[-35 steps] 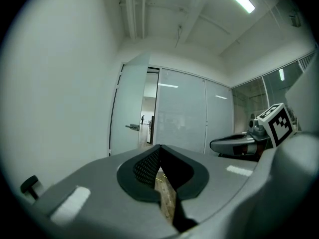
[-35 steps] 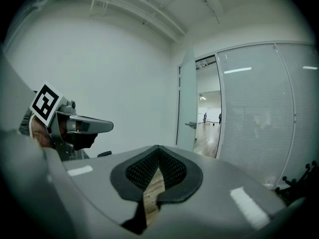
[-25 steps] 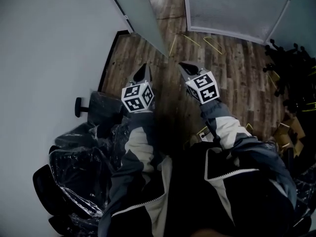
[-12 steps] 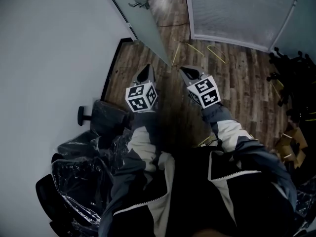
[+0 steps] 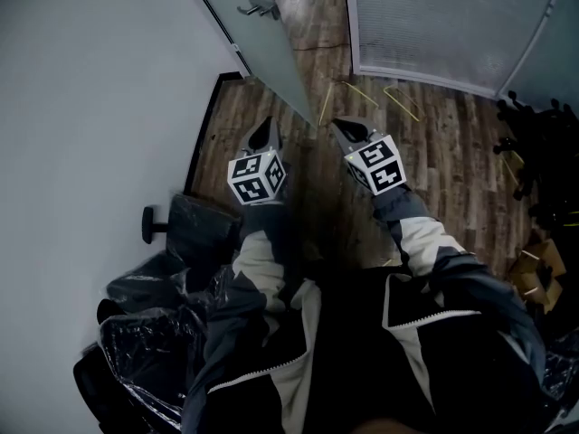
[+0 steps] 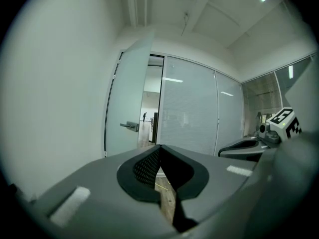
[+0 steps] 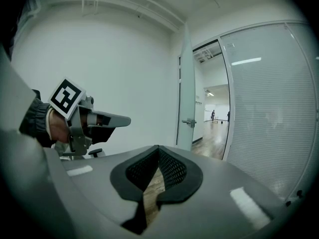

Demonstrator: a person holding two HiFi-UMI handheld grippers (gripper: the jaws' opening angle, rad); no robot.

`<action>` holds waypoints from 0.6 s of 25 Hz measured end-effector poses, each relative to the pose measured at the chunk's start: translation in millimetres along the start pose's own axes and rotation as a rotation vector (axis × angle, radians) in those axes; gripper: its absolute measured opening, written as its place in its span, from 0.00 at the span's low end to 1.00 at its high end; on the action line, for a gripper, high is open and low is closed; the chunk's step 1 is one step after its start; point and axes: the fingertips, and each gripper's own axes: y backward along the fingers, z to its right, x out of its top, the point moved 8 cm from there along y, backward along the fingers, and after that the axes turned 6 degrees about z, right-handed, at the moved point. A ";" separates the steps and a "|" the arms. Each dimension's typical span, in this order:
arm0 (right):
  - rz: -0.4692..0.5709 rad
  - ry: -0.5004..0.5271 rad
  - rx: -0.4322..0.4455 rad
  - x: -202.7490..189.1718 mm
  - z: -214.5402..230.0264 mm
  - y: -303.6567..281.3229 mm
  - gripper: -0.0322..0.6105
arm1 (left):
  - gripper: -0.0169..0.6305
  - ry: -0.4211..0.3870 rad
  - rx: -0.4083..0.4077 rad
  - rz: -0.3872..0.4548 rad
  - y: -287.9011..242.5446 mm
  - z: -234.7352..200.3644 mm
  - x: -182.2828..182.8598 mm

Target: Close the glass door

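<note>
Pointing side by side toward the far end of the room, the left hand-held gripper (image 5: 264,128) and the right hand-held gripper (image 5: 343,129) each have their jaws pressed together with nothing between them. Each gripper view shows the tips meeting and only a sliver of wood floor (image 5: 434,143) below. The grey and cream sleeves (image 5: 258,260) that carry them appear only in the head view.

The glass door (image 5: 262,43) stands open at the far left, well apart from both hand-held grippers, with its leaf swung in beside the white wall (image 5: 90,107). Its lever handle (image 5: 256,9) is a small shape from above. The left gripper view shows the handle (image 6: 129,126) sideways on the frosted leaf, and the right gripper view meets the door (image 7: 187,93) nearly edge-on. To the right of the opening runs a frosted glass partition (image 5: 434,16).

Only the gripper views look through the doorway, to a bright corridor with a small distant figure (image 7: 213,114). They also show the ceiling, which the head view leaves out. Each catches the other tool: the right one's marker cube (image 6: 285,122) at the right edge, and the left one held in a hand (image 7: 52,126) at the left.

Only the head view shows the plastic-wrapped chairs (image 5: 172,278) at the near left, thin yellow rods (image 5: 398,98) lying on the floor by the partition, and dark clutter (image 5: 543,152) on the right
</note>
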 end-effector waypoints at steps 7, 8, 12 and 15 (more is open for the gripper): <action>-0.001 0.025 -0.028 21.5 -1.7 -104.0 0.06 | 0.03 0.007 -0.026 0.001 -52.4 -97.4 10.3; 0.000 0.029 -0.037 25.3 -1.2 -118.7 0.06 | 0.03 0.008 -0.033 0.001 -59.8 -111.5 12.7; 0.004 0.024 -0.085 36.7 3.9 -171.5 0.06 | 0.03 0.022 -0.060 0.001 -83.7 -163.5 16.1; -0.001 0.031 -0.098 42.2 2.7 -205.1 0.06 | 0.03 0.048 -0.067 0.013 -93.2 -195.9 16.5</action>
